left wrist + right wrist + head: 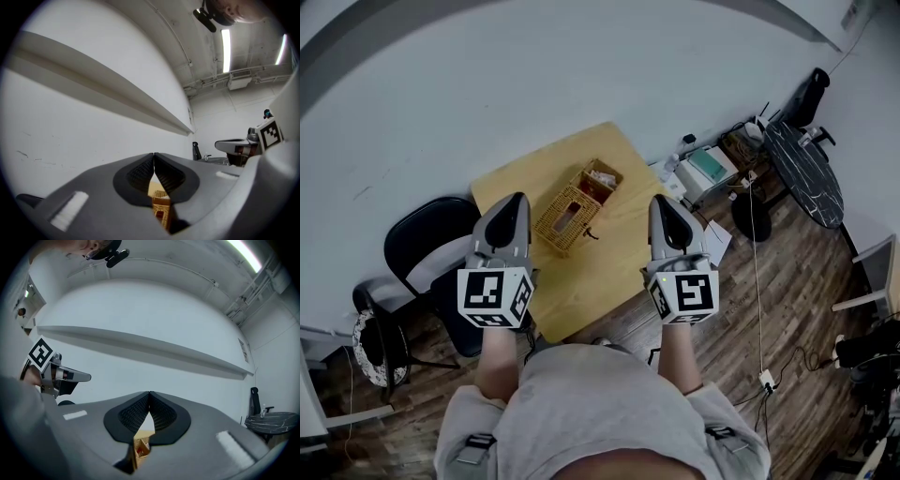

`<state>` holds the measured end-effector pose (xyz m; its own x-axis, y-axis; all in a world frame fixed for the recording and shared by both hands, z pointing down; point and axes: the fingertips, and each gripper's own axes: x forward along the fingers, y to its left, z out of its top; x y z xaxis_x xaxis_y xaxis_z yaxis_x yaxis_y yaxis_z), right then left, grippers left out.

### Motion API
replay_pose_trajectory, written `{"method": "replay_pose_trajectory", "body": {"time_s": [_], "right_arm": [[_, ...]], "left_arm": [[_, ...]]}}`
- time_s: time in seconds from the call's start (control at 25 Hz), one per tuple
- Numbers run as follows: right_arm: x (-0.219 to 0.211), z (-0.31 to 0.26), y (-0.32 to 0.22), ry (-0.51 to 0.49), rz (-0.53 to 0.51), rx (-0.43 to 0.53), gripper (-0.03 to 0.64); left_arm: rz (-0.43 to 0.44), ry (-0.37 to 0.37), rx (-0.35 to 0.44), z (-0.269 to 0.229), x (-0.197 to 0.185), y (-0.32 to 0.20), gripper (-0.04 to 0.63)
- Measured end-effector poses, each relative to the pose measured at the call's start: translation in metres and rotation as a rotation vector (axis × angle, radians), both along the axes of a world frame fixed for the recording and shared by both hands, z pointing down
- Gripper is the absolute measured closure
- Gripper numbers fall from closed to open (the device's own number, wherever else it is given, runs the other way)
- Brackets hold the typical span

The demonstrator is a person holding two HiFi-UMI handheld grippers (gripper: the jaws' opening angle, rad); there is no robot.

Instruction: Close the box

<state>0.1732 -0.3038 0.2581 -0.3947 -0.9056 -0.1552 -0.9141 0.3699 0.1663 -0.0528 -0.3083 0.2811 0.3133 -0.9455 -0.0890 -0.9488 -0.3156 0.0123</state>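
A woven wicker box (578,206) lies on the small yellow table (600,272), its lid part with a slot toward me and an open compartment at the far end. My left gripper (517,198) hovers above the table's left edge, left of the box, jaws shut and empty. My right gripper (662,201) hangs at the same height to the box's right, also shut on nothing. In the left gripper view the closed fingertips (153,153) meet above a sliver of the box (161,206). The right gripper view shows the same: tips (149,392) together, box (140,446) below.
A black chair (427,239) stands by the table's left side. On the wooden floor to the right are a white device (705,169), loose papers, cables and a dark round table (806,169). A white wall runs behind the table.
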Motion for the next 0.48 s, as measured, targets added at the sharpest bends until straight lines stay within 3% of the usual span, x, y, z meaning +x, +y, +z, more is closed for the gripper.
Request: {"method": "replay_pose_trajectory", "body": {"time_s": [0.48], "right_arm": [[-0.0006,0.0017,0.0023,0.004,0.013,-0.001,0.614]], "left_arm": [[-0.017,0.029,0.018,-0.0028,-0.0091,0.0014,0.535]]}}
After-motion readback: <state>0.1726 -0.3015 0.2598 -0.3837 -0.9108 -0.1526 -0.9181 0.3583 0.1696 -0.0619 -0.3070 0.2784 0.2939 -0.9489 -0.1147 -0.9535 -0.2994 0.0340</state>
